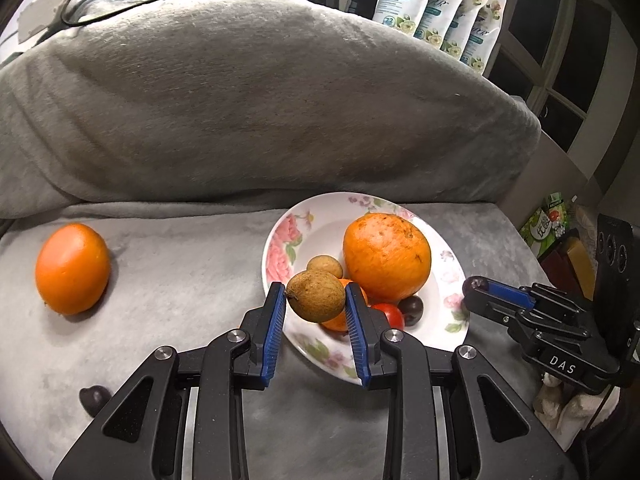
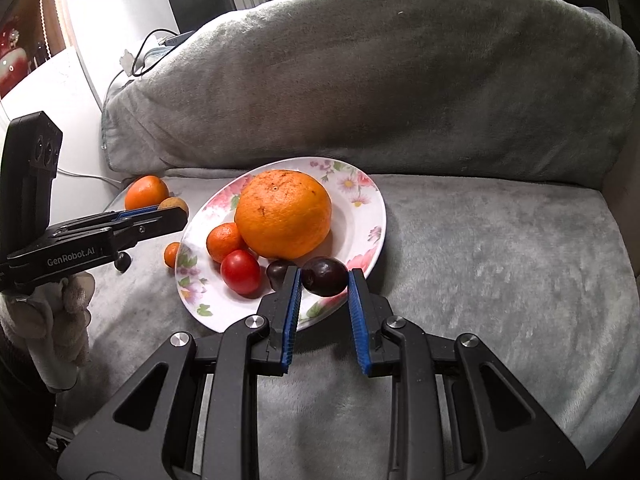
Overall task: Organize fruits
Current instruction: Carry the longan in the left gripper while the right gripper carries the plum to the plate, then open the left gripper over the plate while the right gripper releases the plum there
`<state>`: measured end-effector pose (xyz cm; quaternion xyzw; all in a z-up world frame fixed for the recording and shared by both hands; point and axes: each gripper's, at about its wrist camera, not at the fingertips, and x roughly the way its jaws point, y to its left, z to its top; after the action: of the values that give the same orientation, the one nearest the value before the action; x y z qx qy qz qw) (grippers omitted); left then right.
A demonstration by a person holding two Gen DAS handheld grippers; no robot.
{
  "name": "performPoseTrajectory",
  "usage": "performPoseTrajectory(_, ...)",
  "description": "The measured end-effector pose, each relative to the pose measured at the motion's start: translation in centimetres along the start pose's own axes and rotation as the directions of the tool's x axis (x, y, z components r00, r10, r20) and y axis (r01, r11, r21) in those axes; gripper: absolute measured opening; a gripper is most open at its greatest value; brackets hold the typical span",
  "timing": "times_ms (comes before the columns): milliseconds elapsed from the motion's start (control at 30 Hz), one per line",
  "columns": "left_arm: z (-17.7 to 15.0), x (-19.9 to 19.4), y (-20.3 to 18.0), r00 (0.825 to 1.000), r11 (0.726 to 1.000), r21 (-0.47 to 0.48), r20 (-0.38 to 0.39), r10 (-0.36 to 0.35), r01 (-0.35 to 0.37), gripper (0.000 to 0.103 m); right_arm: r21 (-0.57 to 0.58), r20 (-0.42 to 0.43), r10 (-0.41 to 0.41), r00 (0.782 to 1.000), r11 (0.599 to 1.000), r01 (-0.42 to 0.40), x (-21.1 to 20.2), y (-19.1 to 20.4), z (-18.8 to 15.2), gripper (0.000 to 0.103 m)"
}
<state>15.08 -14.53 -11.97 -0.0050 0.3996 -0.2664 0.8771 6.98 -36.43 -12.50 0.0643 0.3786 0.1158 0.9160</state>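
A floral plate lies on the grey seat. It holds a large orange, a small brown fruit, a mandarin, a red tomato and a dark plum. My left gripper is shut on a brown fruit above the plate's near-left rim. My right gripper is shut on a dark plum over the plate's near rim. A loose orange lies left of the plate.
A dark plum lies on the seat at the near left. A small orange fruit sits by the plate's left edge. A grey cushion backs the seat. White pouches stand behind it.
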Motion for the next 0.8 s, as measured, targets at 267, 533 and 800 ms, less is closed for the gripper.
performPoseTrajectory(267,0.3,0.0,-0.4,1.0,1.0,0.004,0.006,-0.002,0.002,0.029,-0.005,0.01,0.001,1.0,1.0,-0.001,-0.1,0.2,-0.2,0.025)
performPoseTrajectory(533,0.6,-0.4,-0.7,1.0,1.0,0.005,0.022,-0.007,0.007,0.032,-0.011,0.012,0.001,1.0,1.0,-0.001,-0.3,0.4,-0.1,0.042)
performPoseTrajectory(800,0.6,-1.1,-1.0,0.999,1.0,0.009,0.043,-0.006,0.005,0.05,-0.024,0.038,-0.005,0.999,1.0,0.005,-0.9,0.7,0.1,0.055)
